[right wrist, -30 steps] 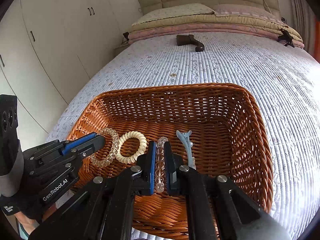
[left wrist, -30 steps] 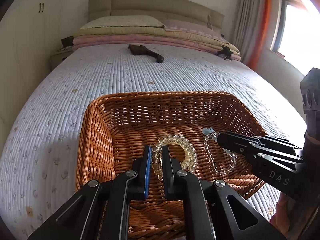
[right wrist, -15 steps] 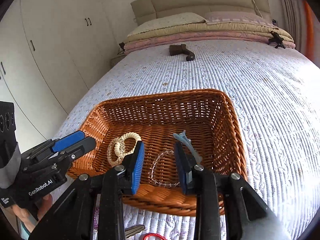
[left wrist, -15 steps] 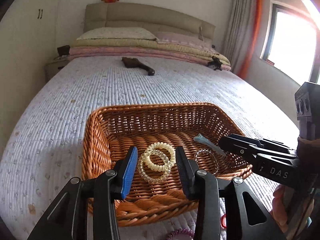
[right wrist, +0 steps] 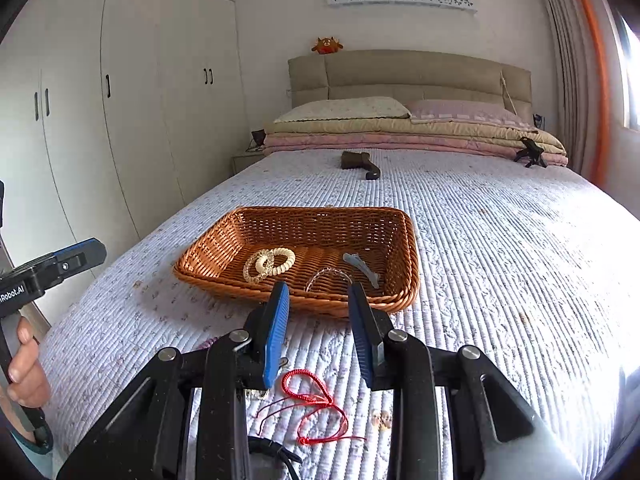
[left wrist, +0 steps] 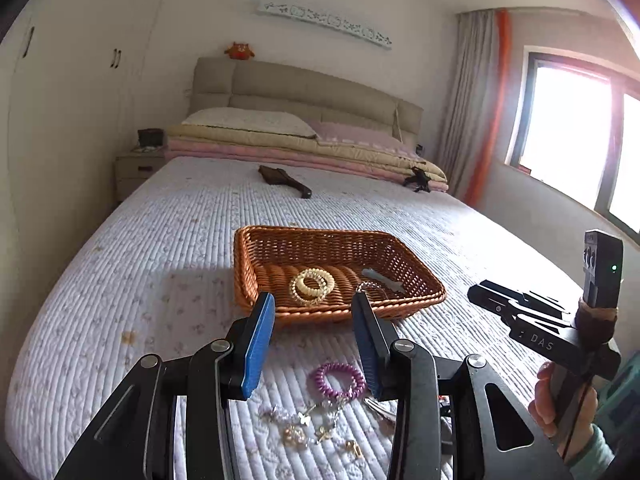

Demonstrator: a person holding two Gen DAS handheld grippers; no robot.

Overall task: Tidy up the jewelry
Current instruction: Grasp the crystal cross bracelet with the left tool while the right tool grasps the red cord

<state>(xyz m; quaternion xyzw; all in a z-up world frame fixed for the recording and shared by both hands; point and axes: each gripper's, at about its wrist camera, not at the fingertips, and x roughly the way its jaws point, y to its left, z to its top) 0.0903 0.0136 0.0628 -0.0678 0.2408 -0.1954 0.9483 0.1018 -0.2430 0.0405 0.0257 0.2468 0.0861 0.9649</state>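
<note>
A brown wicker basket sits on the quilted bed. In it lie two pale coil hair ties, a clear bead bracelet and a blue hair clip. My left gripper hangs open and empty, short of the basket's near rim. A purple coil tie and small gold charms lie below it. My right gripper is likewise open and empty, above a red cord.
A dark brush-like object lies farther up the bed, and a black clip sits by the folded quilts. White wardrobes line the left side, a window the right. A hand holds the right gripper's handle.
Both grippers opened, leaving a coil tie and the bead bracelet in the basket. They then drew back and up, and loose jewelry on the bedspread came into view.
</note>
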